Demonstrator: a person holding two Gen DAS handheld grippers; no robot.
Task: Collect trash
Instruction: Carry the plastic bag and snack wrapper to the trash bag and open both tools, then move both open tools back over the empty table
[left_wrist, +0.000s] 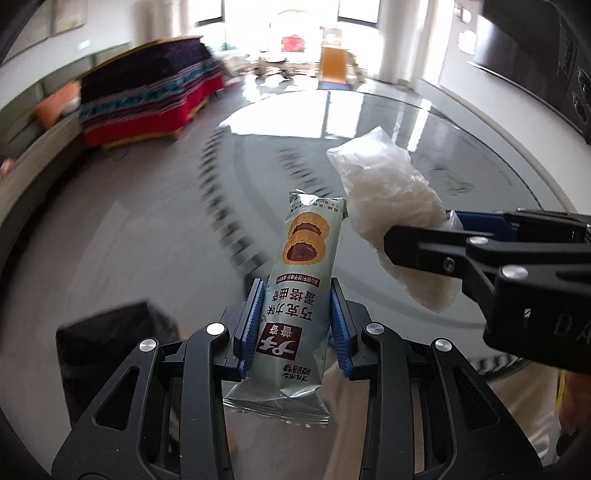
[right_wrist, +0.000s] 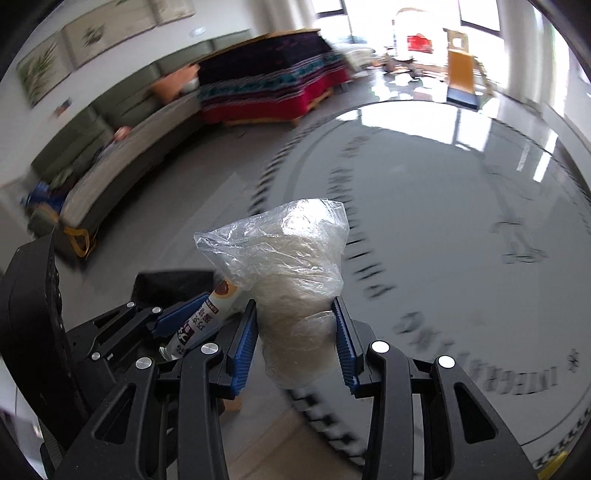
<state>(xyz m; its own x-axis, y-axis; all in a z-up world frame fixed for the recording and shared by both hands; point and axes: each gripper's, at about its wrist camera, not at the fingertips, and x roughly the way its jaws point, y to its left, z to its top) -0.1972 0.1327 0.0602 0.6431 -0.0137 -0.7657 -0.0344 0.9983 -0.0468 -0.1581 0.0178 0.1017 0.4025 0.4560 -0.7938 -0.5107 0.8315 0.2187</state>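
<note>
Between the left tool's (left_wrist: 295, 325) blue pads sits a biscuit wrapper (left_wrist: 299, 295); beside it, the right tool (right_wrist: 295, 343) clamps a crumpled plastic bag (right_wrist: 291, 273). Both should keep squeezing firmly while carried over the glossy floor (left_wrist: 369, 122) towards a bin.

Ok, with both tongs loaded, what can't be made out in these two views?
- Black bin, left wrist view: blurred, half hidden behind the left tongs; its opening unseen.
- Crumpled plastic bag, right wrist view: contents unreadable through the film.
- Biscuit wrapper: full or empty, unclear.
- Floor lettering: smeared by blur.
</note>
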